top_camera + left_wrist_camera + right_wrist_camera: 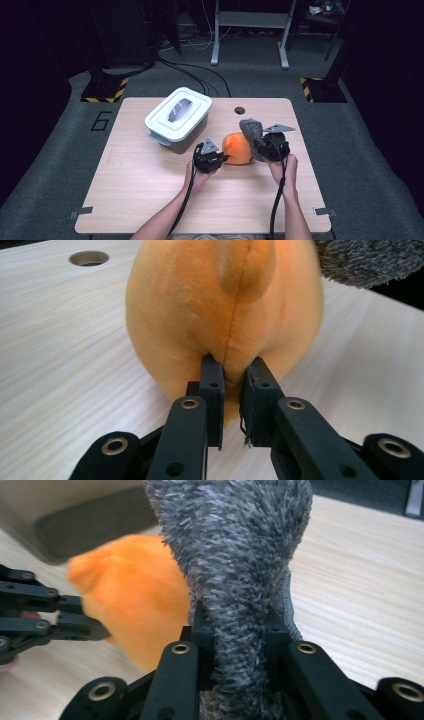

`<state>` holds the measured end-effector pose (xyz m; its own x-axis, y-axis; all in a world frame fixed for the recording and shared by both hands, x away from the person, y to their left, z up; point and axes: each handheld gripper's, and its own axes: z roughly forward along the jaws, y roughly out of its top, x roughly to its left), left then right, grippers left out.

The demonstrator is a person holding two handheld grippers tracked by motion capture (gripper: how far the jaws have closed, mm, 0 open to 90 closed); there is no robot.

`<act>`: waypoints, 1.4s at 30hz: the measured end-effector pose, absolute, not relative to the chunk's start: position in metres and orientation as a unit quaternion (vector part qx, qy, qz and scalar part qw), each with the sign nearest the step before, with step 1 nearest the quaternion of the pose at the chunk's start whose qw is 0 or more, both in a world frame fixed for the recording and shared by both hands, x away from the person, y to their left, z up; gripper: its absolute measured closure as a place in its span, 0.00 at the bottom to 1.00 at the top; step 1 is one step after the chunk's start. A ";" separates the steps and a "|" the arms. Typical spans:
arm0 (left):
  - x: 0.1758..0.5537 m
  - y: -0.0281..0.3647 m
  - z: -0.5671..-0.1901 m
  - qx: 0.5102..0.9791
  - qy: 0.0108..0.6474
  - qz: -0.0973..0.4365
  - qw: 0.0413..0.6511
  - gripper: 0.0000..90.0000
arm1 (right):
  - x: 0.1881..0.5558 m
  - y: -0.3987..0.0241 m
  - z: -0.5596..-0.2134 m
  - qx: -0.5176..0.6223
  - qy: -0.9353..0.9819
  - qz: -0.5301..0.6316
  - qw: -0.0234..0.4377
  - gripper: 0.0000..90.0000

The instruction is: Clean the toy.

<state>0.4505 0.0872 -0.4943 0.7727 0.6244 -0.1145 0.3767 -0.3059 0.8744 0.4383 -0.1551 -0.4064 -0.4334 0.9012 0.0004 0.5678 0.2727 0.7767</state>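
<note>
On the wooden table an orange plush toy sits a little right of the middle, between the two hand-held grippers. The left gripper comes at it from the left side; in the left gripper view its jaws stand narrow and pinch a fold of the orange fabric along the seam at the toy's low end, the pads pressing into the plush. The left hand holds that gripper just above the tabletop.

The right gripper is at the toy's right side, held by the right hand. Its jaws are clamped on a grey fuzzy cloth, which rises upright out of the grip and leans against the toy's right upper side. In the right gripper view the grey fuzzy cloth is squeezed thin between the pads and fans out wider above them, with the orange plush toy just behind it to the left and the left gripper reaching in from the left edge.

Behind the toy, toward the far left part of the table, stands a white box with a lid, closed, well apart from both grippers. A small round hole lies in the tabletop near the far edge
</note>
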 end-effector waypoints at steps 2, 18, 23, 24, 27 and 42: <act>0.450 0.087 -0.491 0.799 0.316 0.109 0.500 0.90 | 0.432 -0.155 -0.401 0.474 0.763 0.378 0.222 0.83; 0.448 0.087 -0.488 0.797 0.330 0.083 0.499 0.90 | 0.428 -0.113 -0.404 0.425 0.796 0.371 0.219 0.83; 0.450 0.089 -0.490 0.798 0.331 0.090 0.496 0.90 | 0.431 -0.111 -0.408 0.439 0.792 0.353 0.237 0.84; 0.450 0.090 -0.491 0.796 0.333 0.087 0.498 0.90 | 0.431 -0.112 -0.409 0.443 0.789 0.351 0.239 0.84; 0.451 0.092 -0.492 0.793 0.337 0.084 0.500 0.90 | 0.434 -0.118 -0.412 0.451 0.787 0.346 0.242 0.84; 0.452 0.093 -0.495 0.793 0.335 0.084 0.501 0.89 | 0.455 -0.168 -0.445 0.525 0.759 0.314 0.222 0.84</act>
